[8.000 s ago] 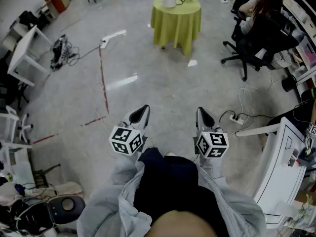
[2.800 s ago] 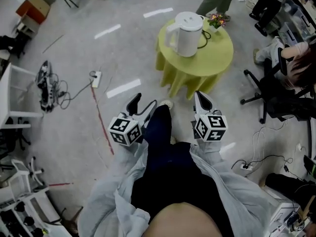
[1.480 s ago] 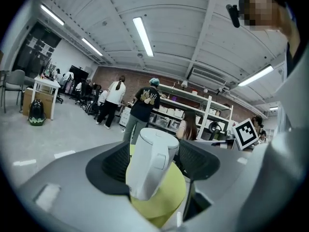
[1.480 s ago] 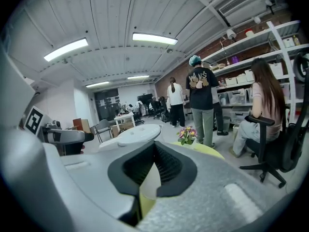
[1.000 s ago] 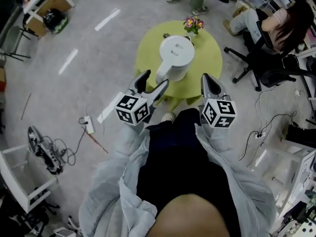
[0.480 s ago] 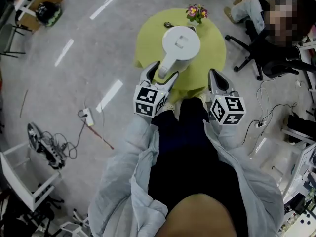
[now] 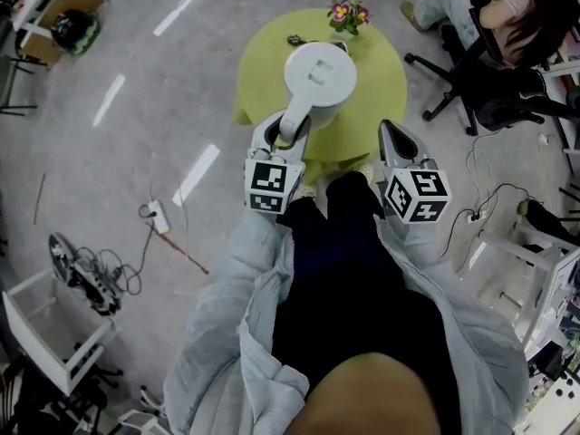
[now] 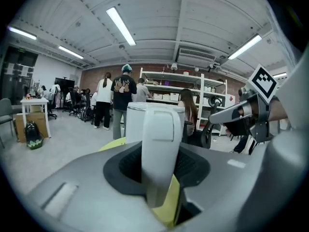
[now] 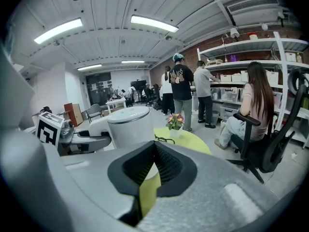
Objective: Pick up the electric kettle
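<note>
**Grasp step: left claw on the handle, lift not yet made**

Position of item. The kettle (image 7: 319,78) stands upright on the round yellow counter (image 7: 385,93), lid shut. Its handle (image 7: 292,120) faces you. A small pot of flowers (image 7: 349,12) sits at the far edge, apart from the kettle.

Left claw (image 7: 286,130). It is on the handle. Its jaws have just been closing, and in the left gripper view the handle (image 8: 161,144) fills the gap between the pads, which appear to press on both sides. I judge this a clamp, taken partway down the handle.

Right claw (image 7: 390,134). Its jaws are together and hold nothing. It hangs over the near edge of the counter, beside the kettle and not touching it.

Step in hand. You are securing the grip. The kettle's base shows no sign of having left the counter.

Next move. Confirm that the clamp is firm, then raise the kettle straight up. Keep your wrist level so the body does not swing or tip forward off the handle. Water inside, if any, cannot be seen, so allow for weight. Keep your right claw clear.
</note>
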### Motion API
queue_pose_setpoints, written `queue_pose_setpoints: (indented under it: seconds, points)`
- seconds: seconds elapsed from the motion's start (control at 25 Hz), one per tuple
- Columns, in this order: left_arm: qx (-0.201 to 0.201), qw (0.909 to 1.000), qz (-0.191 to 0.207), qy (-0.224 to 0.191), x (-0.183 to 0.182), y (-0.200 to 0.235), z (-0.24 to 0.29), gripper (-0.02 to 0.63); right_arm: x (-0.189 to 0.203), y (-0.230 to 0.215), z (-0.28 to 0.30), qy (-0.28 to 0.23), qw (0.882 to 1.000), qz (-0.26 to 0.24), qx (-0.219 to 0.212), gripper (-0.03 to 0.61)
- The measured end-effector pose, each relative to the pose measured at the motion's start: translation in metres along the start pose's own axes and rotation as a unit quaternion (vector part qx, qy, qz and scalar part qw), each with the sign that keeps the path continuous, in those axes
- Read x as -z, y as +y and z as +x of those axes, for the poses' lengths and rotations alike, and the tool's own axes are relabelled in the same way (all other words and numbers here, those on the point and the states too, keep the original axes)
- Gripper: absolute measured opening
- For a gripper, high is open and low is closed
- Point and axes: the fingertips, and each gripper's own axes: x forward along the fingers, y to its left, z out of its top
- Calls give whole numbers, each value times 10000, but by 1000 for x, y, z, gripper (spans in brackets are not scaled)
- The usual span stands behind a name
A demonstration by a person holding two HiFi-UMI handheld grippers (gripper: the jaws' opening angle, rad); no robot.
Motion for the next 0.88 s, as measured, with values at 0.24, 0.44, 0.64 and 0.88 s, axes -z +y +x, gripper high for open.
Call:
queue_pose_setpoints:
  seconds: [0.24, 0.44, 0.64, 0.88]
  points:
    - [-11, 10000, 88, -45, -2, -1, 1, 143, 3, 4, 4, 57, 9999, -79, -115, 2]
    - [-40, 9996, 215, -159, -9, 0, 3, 140, 6, 7, 1, 55, 9998, -110, -145, 2]
    - [-118, 9993, 211, -298, -18, 5, 7, 138, 10, -1, -5, 62, 10000, -62, -44, 2]
    - [-196, 9983, 35, -539, -36, 10, 14, 137, 12, -10, -10, 43, 10000, 6, 55, 2]
